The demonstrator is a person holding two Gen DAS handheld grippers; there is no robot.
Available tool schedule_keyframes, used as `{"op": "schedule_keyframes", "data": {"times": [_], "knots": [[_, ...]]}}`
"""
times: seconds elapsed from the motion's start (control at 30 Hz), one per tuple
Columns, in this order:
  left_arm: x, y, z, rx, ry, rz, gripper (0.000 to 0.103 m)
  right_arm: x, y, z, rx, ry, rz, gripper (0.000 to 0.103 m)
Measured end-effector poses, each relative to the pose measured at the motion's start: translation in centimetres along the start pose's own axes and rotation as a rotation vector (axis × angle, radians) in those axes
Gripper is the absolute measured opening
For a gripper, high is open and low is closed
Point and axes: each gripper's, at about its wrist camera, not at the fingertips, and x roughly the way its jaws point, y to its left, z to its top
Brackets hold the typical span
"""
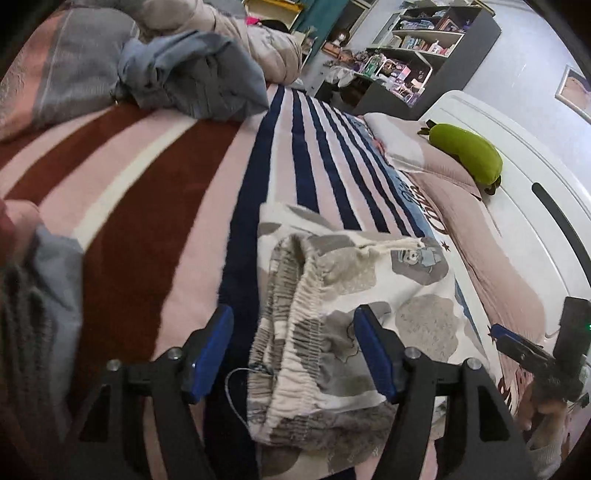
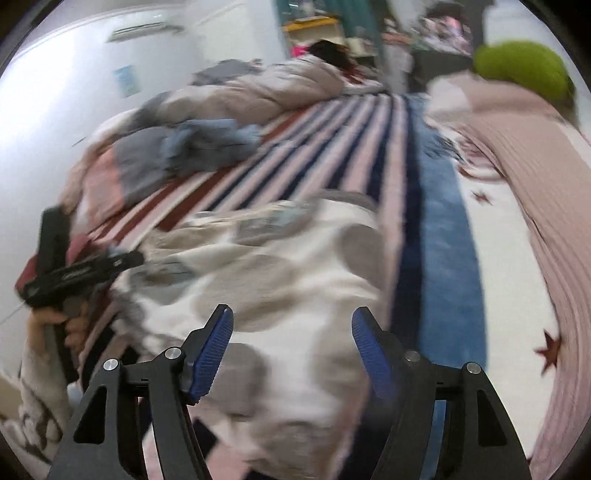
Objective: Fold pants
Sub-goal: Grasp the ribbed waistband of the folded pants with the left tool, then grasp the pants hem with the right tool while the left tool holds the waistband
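Note:
The pants [image 1: 343, 306] are white with grey patches, an elastic waistband [image 1: 295, 325] and a drawstring. They lie bunched on the striped blanket [image 1: 147, 184]. My left gripper [image 1: 293, 332] is open, its blue pads on either side of the waistband, just above it. My right gripper [image 2: 291, 332] is open and empty over the pants [image 2: 266, 280] in the blurred right wrist view. The right gripper also shows at the right edge of the left wrist view [image 1: 495, 330]. The left gripper shows at the left of the right wrist view [image 2: 129, 258].
A grey-blue garment [image 1: 192, 74] lies crumpled at the far side of the bed beside a quilt [image 1: 255, 33]. A pink pillow [image 1: 443, 166] and a green plush [image 1: 469, 151] sit at the white headboard [image 1: 535, 155]. Shelves [image 1: 417, 48] stand beyond.

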Motion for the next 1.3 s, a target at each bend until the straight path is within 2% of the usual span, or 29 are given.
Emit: {"op": "schedule_keyframes", "data": {"times": [0.13,0.2,0.23,0.33,0.43,0.53,0.6,0.7,0.77,0.97,1.3], "knots": [[1.2,0.5,-0.4,-0.039,0.037,-0.020,0.063,1.1,-3.0,-0.7,0.085,0.037,0.039,0.063],[2.1,0.8,-0.4,-0.084,0.064,-0.092,0.058,2.1,-4.0,-1.1,0.111,0.064,0.052,0.063],[2.4,0.8,-0.4,-0.092,0.072,-0.101,0.057,2.7,-4.4,-1.2,0.121,0.076,0.062,0.063],[3.2,0.5,-0.4,-0.077,0.075,-0.060,0.051,4.0,-4.9,-1.7,0.132,0.091,0.100,0.062],[3.4,0.6,-0.4,-0.098,0.065,-0.053,0.044,4.9,-5.0,-1.8,0.151,0.097,0.146,0.058],[3.5,0.3,-0.5,-0.086,0.063,-0.043,0.032,5.7,-4.8,-1.9,0.159,0.095,0.171,0.043],[3.5,0.0,-0.3,-0.074,0.053,-0.039,0.026,6.0,-4.5,-1.8,0.161,0.097,0.196,0.026],[3.1,-0.2,-0.4,-0.073,0.025,-0.033,0.022,5.9,-4.0,-1.5,0.157,0.086,0.188,0.013],[2.6,-0.6,-0.3,-0.056,0.010,-0.029,0.021,5.2,-3.7,-1.3,0.149,0.065,0.172,0.010],[0.0,-2.0,0.3,0.000,-0.045,-0.054,0.020,2.8,-2.5,-0.2,0.131,0.007,0.152,0.008],[-4.9,-3.6,1.0,0.069,-0.122,-0.032,0.019,-1.8,1.8,1.2,0.060,-0.069,0.131,0.007]]}}
